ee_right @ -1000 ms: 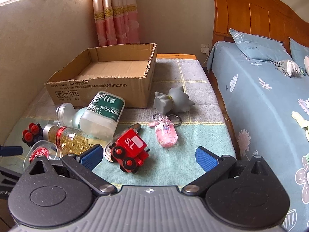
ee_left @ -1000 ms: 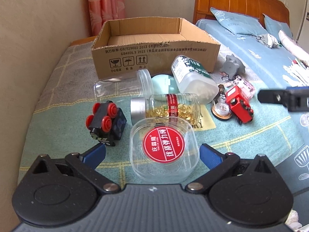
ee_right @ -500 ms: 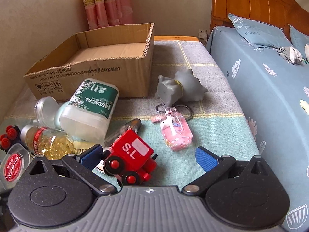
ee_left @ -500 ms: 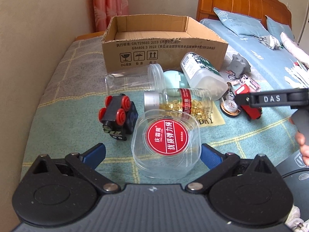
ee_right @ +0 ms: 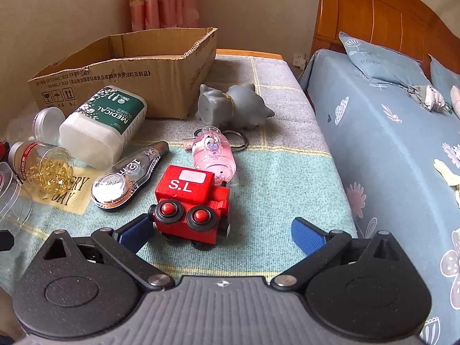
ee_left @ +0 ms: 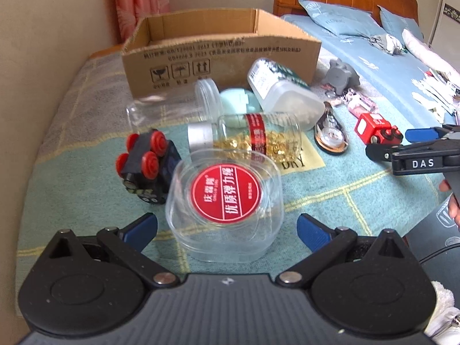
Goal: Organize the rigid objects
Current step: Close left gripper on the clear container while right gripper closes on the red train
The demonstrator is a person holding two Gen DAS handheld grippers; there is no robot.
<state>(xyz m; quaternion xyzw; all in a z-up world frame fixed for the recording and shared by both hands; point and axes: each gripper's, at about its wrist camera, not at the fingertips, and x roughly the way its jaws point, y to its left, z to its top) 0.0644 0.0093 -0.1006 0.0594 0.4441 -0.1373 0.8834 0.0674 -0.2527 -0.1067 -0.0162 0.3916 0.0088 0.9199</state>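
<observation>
Both grippers stand wide open and hold nothing. Left gripper point(ee_left: 227, 225) straddles a clear round container point(ee_left: 225, 202) with a red label, its blue pads just off either side — not touching. Right gripper point(ee_right: 221, 230) faces a red toy train point(ee_right: 191, 201) marked S.L, which sits nearer its left pad. Behind lie a capsule bottle point(ee_left: 258, 136), a cotton swab jar point(ee_right: 103, 123), a pink keychain point(ee_right: 212, 151) and a grey elephant point(ee_right: 230, 105) — all on the cloth-covered bench point(ee_right: 276, 178), in front of the cardboard box point(ee_left: 221, 54).
</observation>
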